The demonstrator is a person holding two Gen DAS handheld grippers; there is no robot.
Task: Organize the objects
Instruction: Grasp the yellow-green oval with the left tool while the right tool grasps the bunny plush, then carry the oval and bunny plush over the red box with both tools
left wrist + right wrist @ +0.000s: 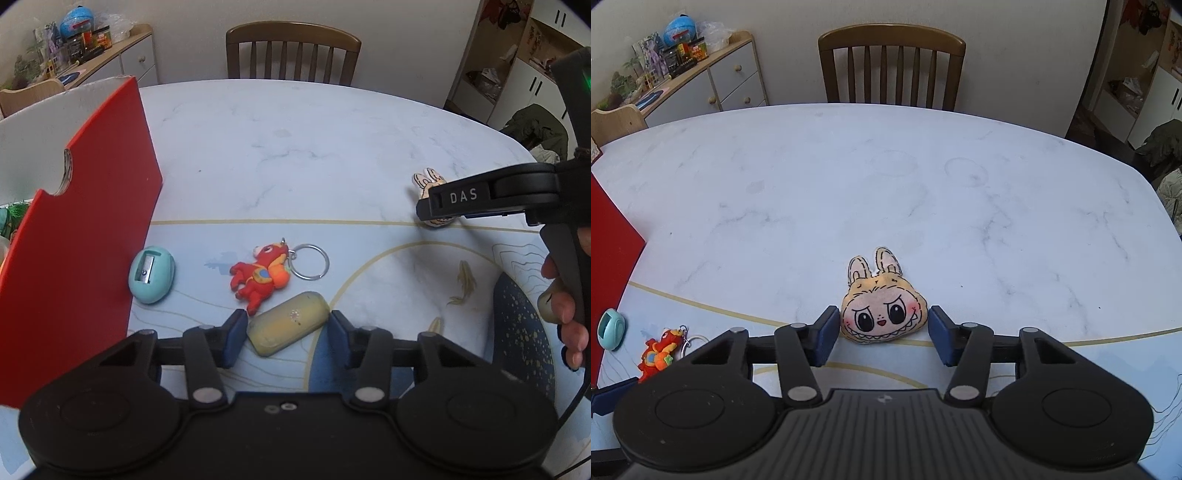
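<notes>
A: What is between the fingers of the left gripper (286, 334)?

B: A yellow eraser (288, 328) lies there on the table (295, 147), a little tilted. The left pad touches, or almost touches, its end. On the right side I see a thin gap between the pad and the eraser. So the fingers are apart around it, and I do not see a firm clamp.

A: And beyond the fingertips?

B: Just ahead of the left fingertip lies a red horse keychain (260, 275) with its metal ring (309, 261). Further to the left of it is a teal pencil sharpener (151, 275), just beside the wall of a red box (74, 240).

A: Now the right gripper (882, 330)?

B: Its fingers stand on both sides of a small plush rabbit face (882, 314), flat on the table, ears pointing away from the gripper. The left pad is at the cheek; the right pad is close, and whether it touches I cannot tell. The plush does not look squeezed.

A: Is a hand visible?

B: Yes, in the left wrist view a hand (565, 306) holds the handle of the right gripper.
</notes>
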